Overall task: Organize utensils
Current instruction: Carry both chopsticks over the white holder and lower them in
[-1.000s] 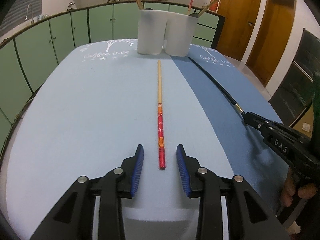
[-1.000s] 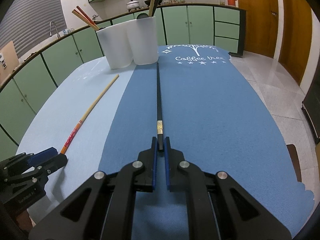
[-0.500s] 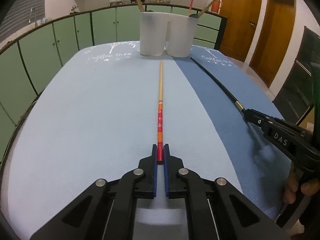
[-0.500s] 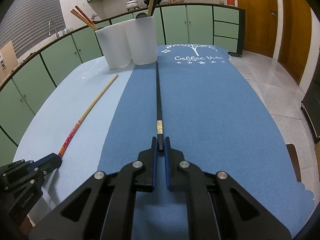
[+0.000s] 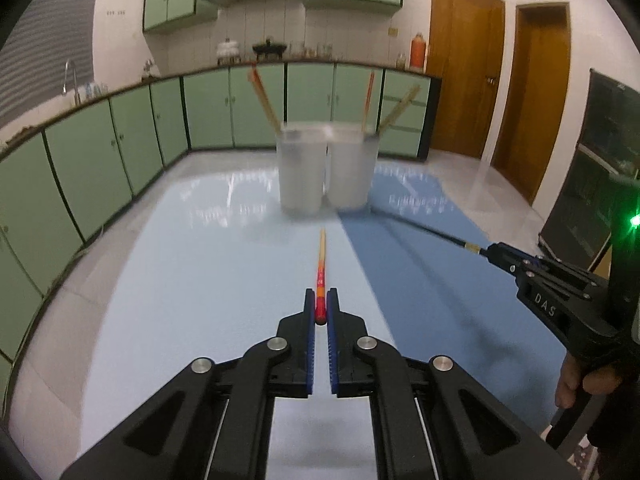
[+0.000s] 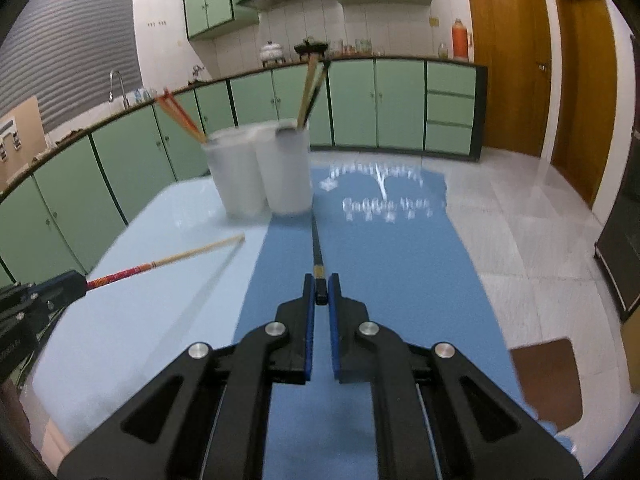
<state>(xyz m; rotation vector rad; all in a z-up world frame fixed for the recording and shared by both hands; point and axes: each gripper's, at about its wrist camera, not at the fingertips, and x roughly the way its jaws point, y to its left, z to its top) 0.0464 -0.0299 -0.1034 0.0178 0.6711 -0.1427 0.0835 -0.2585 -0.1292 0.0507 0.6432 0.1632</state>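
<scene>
Now, in the left wrist view, the left gripper [image 5: 320, 312] has its jaws clamped on the red end of the red-and-wood chopstick [image 5: 321, 268], after standing open around it a second ago. The stick has come up off the surface [image 5: 192, 280], its pale tip pointing to 12 o'clock toward the two white cups [image 5: 324, 172], which already hold several sticks. At 3 o'clock the right gripper [image 5: 496, 250] shows from the side, a hand [image 5: 576, 380] on its handle, with the black chopstick [image 5: 424, 230] running from it toward the cups.

In the right wrist view, the right gripper [image 6: 321, 296] is closed on the near end of the black chopstick [image 6: 317, 244], just behind its gold band, as it was a second ago. This stick has also lifted clear of the dark blue mat [image 6: 380, 264], and its far end reaches to 12 o'clock, close to the foot of the right-hand white cup [image 6: 286, 172]. At 9 o'clock the left gripper [image 6: 60, 284] carries the red-and-wood chopstick [image 6: 168, 260] slanting above the pale mat [image 6: 140, 320].

Both pickups look finished, so the remaining step is likely carrying each stick over a cup and dropping it in tip first.
</scene>
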